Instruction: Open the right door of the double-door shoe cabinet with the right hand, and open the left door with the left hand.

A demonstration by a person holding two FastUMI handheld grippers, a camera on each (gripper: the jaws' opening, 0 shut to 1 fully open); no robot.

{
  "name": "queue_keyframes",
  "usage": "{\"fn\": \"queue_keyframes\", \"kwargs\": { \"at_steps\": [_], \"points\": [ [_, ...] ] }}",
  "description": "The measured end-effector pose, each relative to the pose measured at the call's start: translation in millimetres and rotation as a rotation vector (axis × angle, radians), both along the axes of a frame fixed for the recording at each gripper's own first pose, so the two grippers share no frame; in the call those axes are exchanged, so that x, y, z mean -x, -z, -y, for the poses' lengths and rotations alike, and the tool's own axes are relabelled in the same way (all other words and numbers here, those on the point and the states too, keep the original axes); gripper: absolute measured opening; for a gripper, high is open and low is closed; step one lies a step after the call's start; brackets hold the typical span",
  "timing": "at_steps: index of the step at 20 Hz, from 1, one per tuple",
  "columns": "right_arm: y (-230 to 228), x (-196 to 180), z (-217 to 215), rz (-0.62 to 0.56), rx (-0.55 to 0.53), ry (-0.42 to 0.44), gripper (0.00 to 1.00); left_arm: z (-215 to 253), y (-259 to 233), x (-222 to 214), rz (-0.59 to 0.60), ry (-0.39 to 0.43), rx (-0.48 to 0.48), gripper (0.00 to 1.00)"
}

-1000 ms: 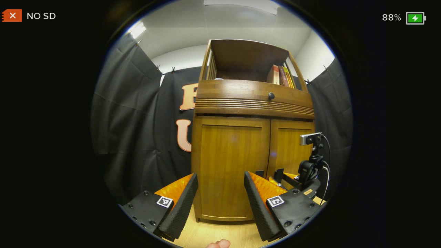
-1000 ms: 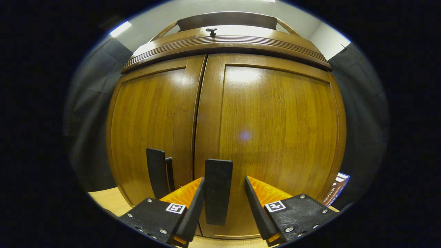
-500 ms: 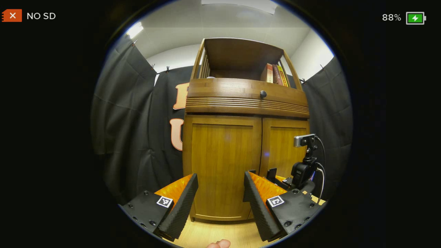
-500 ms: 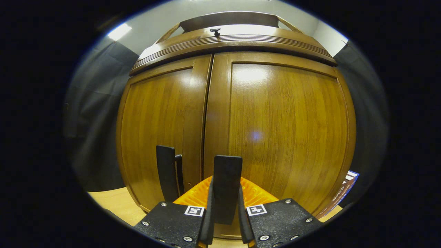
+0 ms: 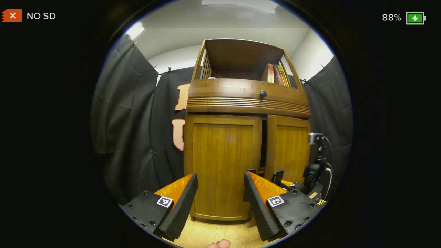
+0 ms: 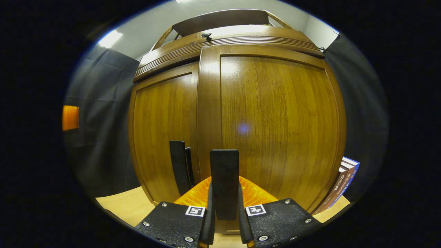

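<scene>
The wooden shoe cabinet (image 5: pixel 248 103) stands ahead with its left door (image 5: pixel 222 165) closed. Its right door (image 5: pixel 287 151) is slightly ajar, with a dark gap (image 5: pixel 263 144) beside it. In the right gripper view my right gripper (image 6: pixel 224 187) is shut on the right door's upright black handle (image 6: pixel 224 165), low on the right door (image 6: pixel 275 120). The left door's handle (image 6: pixel 179 165) stands free just to its left. My left gripper (image 5: pixel 220 177) hangs open in front of the left door, apart from it. The right gripper (image 5: pixel 280 181) also shows at the lower right of the left gripper view.
A drawer front with a dark knob (image 5: pixel 263 93) runs above the doors. Books (image 5: pixel 277 74) stand on the open top shelf. More books (image 6: pixel 341 186) lean by the cabinet's right side. Light wooden floor (image 5: pixel 213 234) lies in front, and black cloth walls close in on both sides.
My right gripper closed on the right door's handle and has pulled that door a little way out. The left gripper stayed open and hardly moved.
</scene>
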State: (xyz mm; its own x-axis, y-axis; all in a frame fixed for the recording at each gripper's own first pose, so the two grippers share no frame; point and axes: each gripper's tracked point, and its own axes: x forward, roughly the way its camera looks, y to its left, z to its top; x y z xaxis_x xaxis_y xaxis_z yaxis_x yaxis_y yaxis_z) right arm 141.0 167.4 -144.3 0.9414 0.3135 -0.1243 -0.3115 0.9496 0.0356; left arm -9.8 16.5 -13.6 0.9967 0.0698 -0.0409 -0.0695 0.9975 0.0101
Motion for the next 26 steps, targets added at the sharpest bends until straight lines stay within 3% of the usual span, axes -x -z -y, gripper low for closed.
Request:
{"fn": "queue_keyframes", "kwargs": {
  "at_steps": [2, 3, 4, 7, 8, 9, 10, 11, 12, 13, 14, 15, 16, 18, 19, 20, 21, 22, 24, 25, 26],
  "points": [
    [-2.3, 15.0, 6.2, -0.004, -0.002, -0.020, 0.29, -2.8, 3.8, 2.9, -0.008, -0.010, -0.002, 0.81],
    [-3.4, 22.2, 10.7, -0.004, -0.006, -0.024, 0.19, -3.0, 4.3, 4.6, -0.007, -0.013, -0.004, 0.81],
    [-3.7, 31.0, 15.1, -0.005, -0.010, -0.029, 0.29, -4.1, 4.2, 5.7, -0.002, -0.019, -0.009, 0.81],
    [-5.2, 57.1, 32.2, -0.005, -0.012, -0.032, 0.29, -4.1, 1.6, 5.1, 0.009, -0.032, -0.018, 0.81],
    [-6.9, 65.1, 38.6, -0.009, -0.016, -0.033, 0.19, -2.5, 1.2, 6.1, 0.011, -0.029, -0.017, 0.82],
    [-8.5, 72.6, 45.0, -0.014, -0.021, -0.034, 0.29, -0.5, 0.9, 6.5, 0.012, -0.024, -0.016, 0.82],
    [-8.8, 80.7, 51.6, -0.017, -0.023, -0.034, 0.19, 2.4, 0.6, 8.3, 0.014, -0.017, -0.016, 0.82],
    [-9.6, 87.2, 57.8, -0.018, -0.021, -0.030, 0.29, 5.8, 0.3, 8.2, 0.014, -0.011, -0.017, 0.82],
    [-10.8, 94.3, 66.9, -0.018, -0.015, -0.023, 0.25, 11.3, 0.8, 7.2, 0.014, -0.003, -0.018, 0.81],
    [-12.8, 99.1, 73.5, -0.019, -0.008, -0.015, 0.32, 15.8, 0.8, 6.1, 0.012, 0.004, -0.021, 0.81],
    [-12.6, 105.6, 81.1, -0.021, 0.001, -0.005, 0.28, 19.9, 0.2, 5.2, 0.014, 0.009, -0.022, 0.81],
    [-12.6, 112.4, 89.6, -0.025, 0.012, 0.007, 0.39, 25.4, 0.2, 4.9, 0.014, 0.019, -0.019, 0.82],
    [-12.9, 116.7, 97.2, -0.025, 0.021, 0.016, 0.28, 31.1, 1.0, 5.1, 0.013, 0.028, -0.015, 0.82],
    [-15.1, 126.7, 114.3, -0.022, 0.043, 0.041, 0.28, 40.4, 0.2, 4.1, 0.014, 0.042, -0.013, 0.81],
    [-15.8, 133.4, 123.6, -0.023, 0.054, 0.055, 0.17, 44.8, 0.0, 4.6, 0.015, 0.048, -0.012, 0.81],
    [-16.0, 136.0, 131.3, -0.027, 0.068, 0.068, 0.26, 48.3, 0.8, 5.2, 0.014, 0.053, -0.010, 0.81],
    [-16.2, 138.2, 139.5, -0.031, 0.082, 0.082, 0.25, 52.8, 0.5, 5.2, 0.014, 0.059, -0.008, 0.81],
    [-15.9, 139.5, 146.4, -0.033, 0.091, 0.093, 0.33, 56.4, 0.2, 6.4, 0.015, 0.065, -0.006, 0.81],
    [-16.8, 142.8, 158.6, -0.033, 0.087, 0.111, 0.31, 63.9, -0.5, 7.4, 0.018, 0.075, -0.003, 0.81],
    [-16.4, 143.1, 163.8, -0.035, 0.082, 0.117, 0.20, 66.7, -0.4, 8.2, 0.018, 0.078, 0.001, 0.81],
    [-16.1, 143.8, 169.2, -0.037, 0.078, 0.125, 0.19, 69.9, 0.2, 11.2, 0.018, 0.086, 0.007, 0.81]
  ]
}}
